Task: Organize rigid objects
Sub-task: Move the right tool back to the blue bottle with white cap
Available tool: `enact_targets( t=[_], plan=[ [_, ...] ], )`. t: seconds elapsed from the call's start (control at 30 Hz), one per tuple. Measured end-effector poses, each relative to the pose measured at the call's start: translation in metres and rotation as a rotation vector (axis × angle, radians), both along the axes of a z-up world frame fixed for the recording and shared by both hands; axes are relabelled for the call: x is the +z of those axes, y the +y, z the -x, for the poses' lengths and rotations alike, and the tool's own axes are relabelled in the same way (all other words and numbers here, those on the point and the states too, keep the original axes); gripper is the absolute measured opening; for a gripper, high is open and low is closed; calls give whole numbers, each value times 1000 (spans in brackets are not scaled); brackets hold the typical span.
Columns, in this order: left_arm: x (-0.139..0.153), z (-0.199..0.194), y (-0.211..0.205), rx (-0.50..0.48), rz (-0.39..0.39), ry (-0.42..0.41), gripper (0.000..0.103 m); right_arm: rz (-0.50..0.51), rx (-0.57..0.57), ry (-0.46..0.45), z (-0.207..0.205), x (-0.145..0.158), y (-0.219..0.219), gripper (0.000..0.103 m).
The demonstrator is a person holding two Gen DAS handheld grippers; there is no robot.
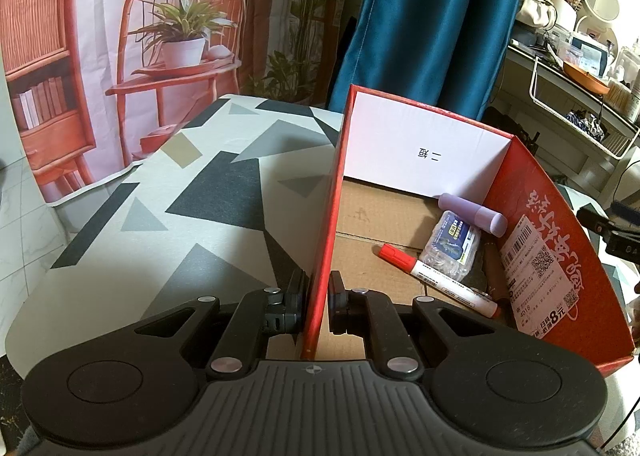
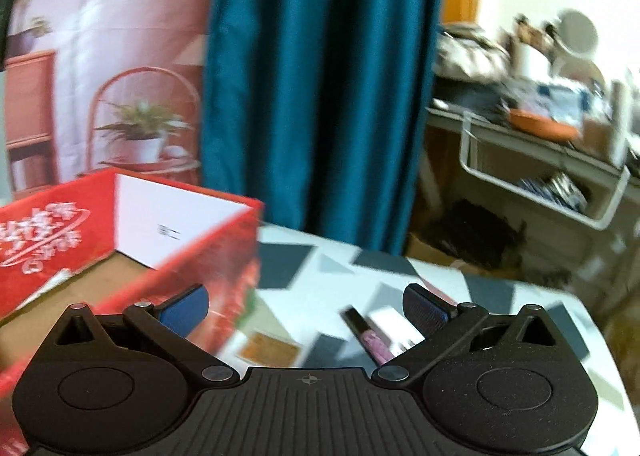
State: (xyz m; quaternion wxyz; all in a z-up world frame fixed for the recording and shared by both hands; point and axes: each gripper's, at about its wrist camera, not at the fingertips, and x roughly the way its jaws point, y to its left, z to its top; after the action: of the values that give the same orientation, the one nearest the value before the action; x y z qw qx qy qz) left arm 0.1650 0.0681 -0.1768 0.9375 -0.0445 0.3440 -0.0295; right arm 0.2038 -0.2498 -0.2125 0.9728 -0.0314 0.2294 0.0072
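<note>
My left gripper (image 1: 318, 302) is shut on the left wall of a red cardboard box (image 1: 326, 223). Inside the box lie a red-capped white marker (image 1: 436, 276), a clear packet with a blue label (image 1: 452, 246) and a lilac tube (image 1: 474, 213). My right gripper (image 2: 306, 310) is open and empty, above the patterned table to the right of the box (image 2: 132, 232). Below it on the table lie a slim pink and black tube (image 2: 370, 336) and a small white box (image 2: 394, 326); this view is blurred.
The table has a grey, black and white geometric cloth (image 1: 192, 191). A tan card (image 2: 268, 348) lies by the box. A teal curtain (image 2: 316, 87) and a printed backdrop (image 1: 152, 35) hang behind. A cluttered shelf (image 1: 580, 67) stands to the right.
</note>
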Motion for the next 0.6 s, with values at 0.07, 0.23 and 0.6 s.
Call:
enact_targets(
  t=[0.07,0.23,0.6],
  plan=[
    [0,0,0,0,-2,1,12,-20,-43,16,-1,-9,-10,103],
    [0,1,0,1,-4,1,12,-79,-161,76,-2,-39,-27,101],
    [0,1,0,1,-16,1,12,-139,-172,166,-29,-74,-17,75]
  ],
)
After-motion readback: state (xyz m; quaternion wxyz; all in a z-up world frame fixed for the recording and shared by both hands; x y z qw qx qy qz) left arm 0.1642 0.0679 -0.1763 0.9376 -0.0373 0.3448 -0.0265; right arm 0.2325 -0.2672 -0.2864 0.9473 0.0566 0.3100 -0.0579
